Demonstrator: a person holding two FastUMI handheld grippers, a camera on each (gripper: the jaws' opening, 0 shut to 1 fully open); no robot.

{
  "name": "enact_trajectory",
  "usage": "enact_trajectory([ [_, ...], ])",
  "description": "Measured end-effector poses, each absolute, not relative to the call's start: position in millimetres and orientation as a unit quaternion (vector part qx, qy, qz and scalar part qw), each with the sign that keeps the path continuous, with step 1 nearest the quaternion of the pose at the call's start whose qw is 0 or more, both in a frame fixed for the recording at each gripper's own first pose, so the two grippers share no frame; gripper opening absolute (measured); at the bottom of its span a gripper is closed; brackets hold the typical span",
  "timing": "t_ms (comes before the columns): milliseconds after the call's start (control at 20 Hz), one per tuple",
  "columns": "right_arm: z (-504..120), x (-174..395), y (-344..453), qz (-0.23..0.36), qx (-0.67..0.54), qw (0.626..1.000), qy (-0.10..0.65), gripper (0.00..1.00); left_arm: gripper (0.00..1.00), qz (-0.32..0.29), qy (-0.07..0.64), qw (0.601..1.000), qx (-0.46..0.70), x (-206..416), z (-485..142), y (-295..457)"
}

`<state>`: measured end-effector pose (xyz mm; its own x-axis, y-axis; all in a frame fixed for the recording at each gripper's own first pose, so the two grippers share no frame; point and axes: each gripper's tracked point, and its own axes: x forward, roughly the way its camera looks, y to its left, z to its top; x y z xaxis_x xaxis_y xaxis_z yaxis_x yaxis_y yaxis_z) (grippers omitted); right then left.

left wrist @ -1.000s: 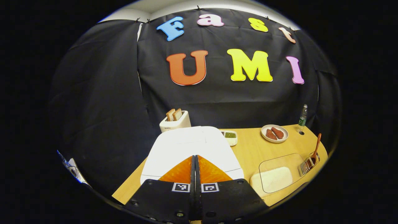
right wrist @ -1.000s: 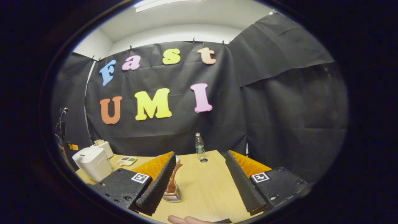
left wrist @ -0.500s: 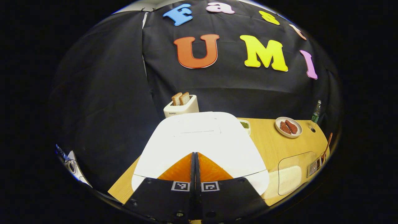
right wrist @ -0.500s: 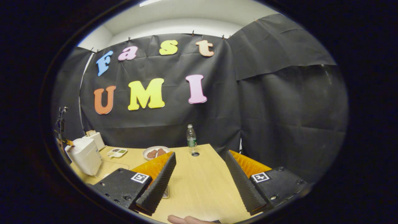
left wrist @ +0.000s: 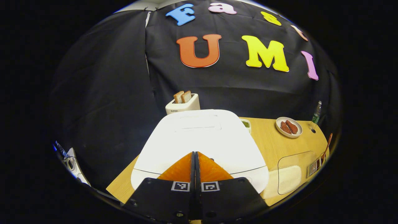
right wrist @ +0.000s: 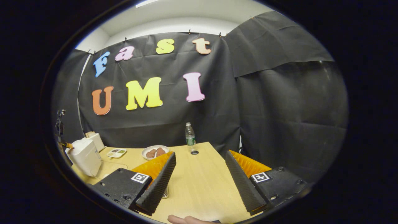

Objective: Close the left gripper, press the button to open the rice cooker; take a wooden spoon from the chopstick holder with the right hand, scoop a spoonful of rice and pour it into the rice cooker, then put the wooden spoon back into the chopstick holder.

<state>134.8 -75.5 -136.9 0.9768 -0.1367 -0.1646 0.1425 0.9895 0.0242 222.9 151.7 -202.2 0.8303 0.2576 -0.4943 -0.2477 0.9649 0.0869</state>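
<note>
Rice cooker (left wrist: pixel 199 140) lies directly beneath the closed left claw (left wrist: pixel 195 153).

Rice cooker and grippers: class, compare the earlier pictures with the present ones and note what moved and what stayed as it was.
The left gripper, shut with nothing between its fingers, has moved in toward the rice cooker, whose closed white lid now looms larger in the left gripper view. The right gripper drew back from the chopstick holder, taking nothing. Unchanged: lid down, wooden spoon in the holder, right gripper open, toaster and plate in place.
</note>
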Motion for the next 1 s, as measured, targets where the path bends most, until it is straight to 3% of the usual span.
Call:
enact_trajectory([
  [400,-143.1,117.5,-92.3,-0.089,0.013,0.992,0.092,1.0,0.0,0.138,0.201,0.97,0.018,212.6,-164.6,150.0],
  [750,-145.6,94.9,-88.5,-0.089,0.015,0.991,0.095,1.0,0.03,0.11,0.135,0.984,0.036,156.3,-111.1,114.5],
  [900,-145.7,88.8,-83.4,-0.084,0.01,0.992,0.092,1.0,0.45,0.094,0.098,0.99,0.03,121.5,-87.7,95.9],
  [950,-146.5,88.1,-80.9,-0.081,0.009,0.992,0.094,1.0,0.48,0.09,0.085,0.992,0.026,107.6,-80.3,91.7],
  [1000,-148.3,87.3,-79.1,-0.079,0.008,0.992,0.096,1.0,0.67,0.088,0.072,0.993,0.025,95.8,-73.1,87.8],
])
